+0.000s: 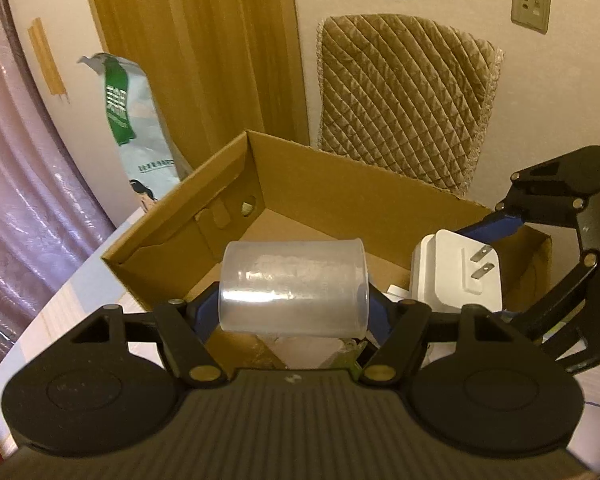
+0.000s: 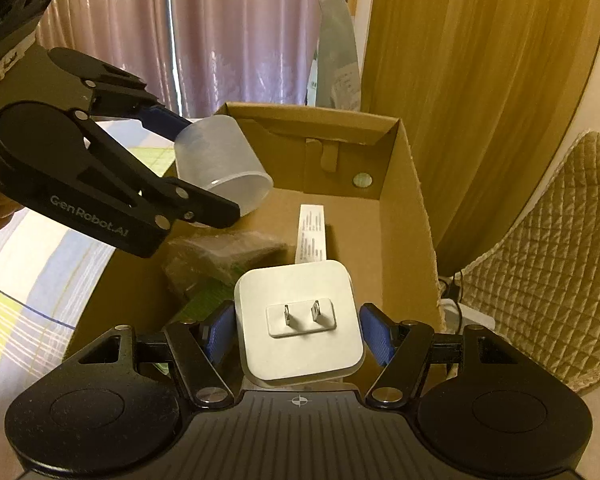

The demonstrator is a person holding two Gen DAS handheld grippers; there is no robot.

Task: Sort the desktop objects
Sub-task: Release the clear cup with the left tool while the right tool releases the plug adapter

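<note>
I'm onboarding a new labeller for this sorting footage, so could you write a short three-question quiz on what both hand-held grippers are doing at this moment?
1. True or false: the left hand-held gripper is clamped on a translucent plastic cup that lies on its side between the fingers.
2. Multiple choice: what does the right hand-held gripper hold? A) a glass jar B) a white plug adapter C) a pen
3. Short answer: what container lies below both held things?

Key:
1. True.
2. B; its two metal prongs face the camera.
3. The open cardboard box, which already holds a white paper slip and a crumpled wrapper.
</note>
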